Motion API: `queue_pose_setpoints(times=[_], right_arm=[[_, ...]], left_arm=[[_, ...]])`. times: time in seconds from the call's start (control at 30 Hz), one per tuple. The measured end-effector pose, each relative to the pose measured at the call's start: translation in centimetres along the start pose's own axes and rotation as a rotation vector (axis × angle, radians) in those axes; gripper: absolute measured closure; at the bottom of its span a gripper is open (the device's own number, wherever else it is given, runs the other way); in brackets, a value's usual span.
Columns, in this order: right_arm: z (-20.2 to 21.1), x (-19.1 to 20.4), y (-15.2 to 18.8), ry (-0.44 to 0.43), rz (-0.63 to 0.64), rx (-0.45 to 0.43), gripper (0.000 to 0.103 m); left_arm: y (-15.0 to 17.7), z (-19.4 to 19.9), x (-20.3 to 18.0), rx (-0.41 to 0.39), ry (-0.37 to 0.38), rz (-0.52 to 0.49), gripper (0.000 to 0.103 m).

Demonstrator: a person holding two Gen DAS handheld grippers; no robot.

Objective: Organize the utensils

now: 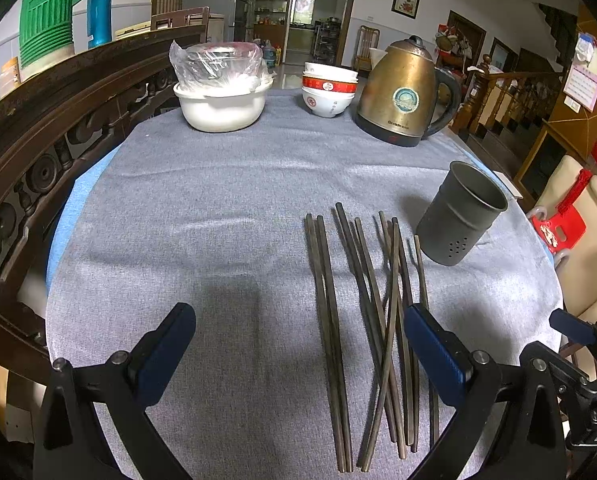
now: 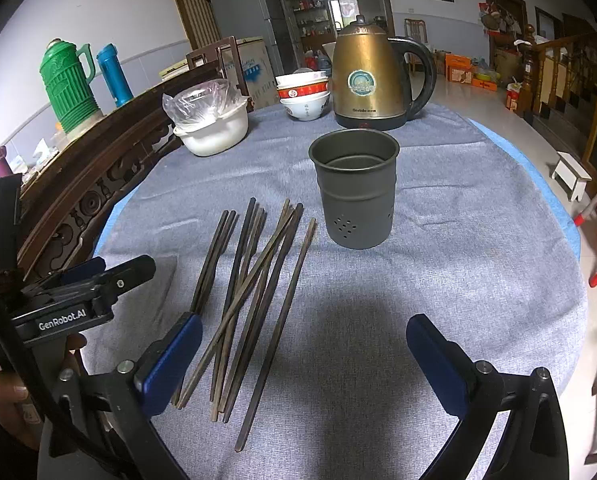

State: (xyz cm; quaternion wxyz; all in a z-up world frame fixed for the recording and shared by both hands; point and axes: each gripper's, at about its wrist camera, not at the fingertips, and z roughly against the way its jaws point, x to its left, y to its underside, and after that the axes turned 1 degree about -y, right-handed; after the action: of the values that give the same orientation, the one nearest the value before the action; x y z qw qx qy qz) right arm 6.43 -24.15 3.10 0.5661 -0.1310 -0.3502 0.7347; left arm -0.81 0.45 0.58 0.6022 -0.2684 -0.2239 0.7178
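Matt metal holder [image 2: 354, 188], woven cloth [image 1: 226, 208]

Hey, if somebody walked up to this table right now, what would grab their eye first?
Probably the loose pile of dark wooden chopsticks, some crossing each other, lying on the grey tablecloth near the front. Just behind them and to the right stands the empty grey metal holder cup with drain holes. At the far edge sits the brass-coloured electric kettle, beside stacked red-and-white bowls.

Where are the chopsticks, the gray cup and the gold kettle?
chopsticks [image 2: 254, 292], right wrist view, middle of the pile.
gray cup [image 2: 356, 204], right wrist view, side wall.
gold kettle [image 1: 398, 88], left wrist view, front of the body.
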Motion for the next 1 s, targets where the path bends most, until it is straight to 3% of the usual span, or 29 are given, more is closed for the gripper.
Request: queue_pose_setpoints(times=[1.0], right_arm=[[-0.33, 0.05, 0.09, 0.01, 0.003, 0.011, 0.0]], left_arm=[[0.23, 0.08, 0.02, 0.003, -0.001, -0.003, 0.0]])
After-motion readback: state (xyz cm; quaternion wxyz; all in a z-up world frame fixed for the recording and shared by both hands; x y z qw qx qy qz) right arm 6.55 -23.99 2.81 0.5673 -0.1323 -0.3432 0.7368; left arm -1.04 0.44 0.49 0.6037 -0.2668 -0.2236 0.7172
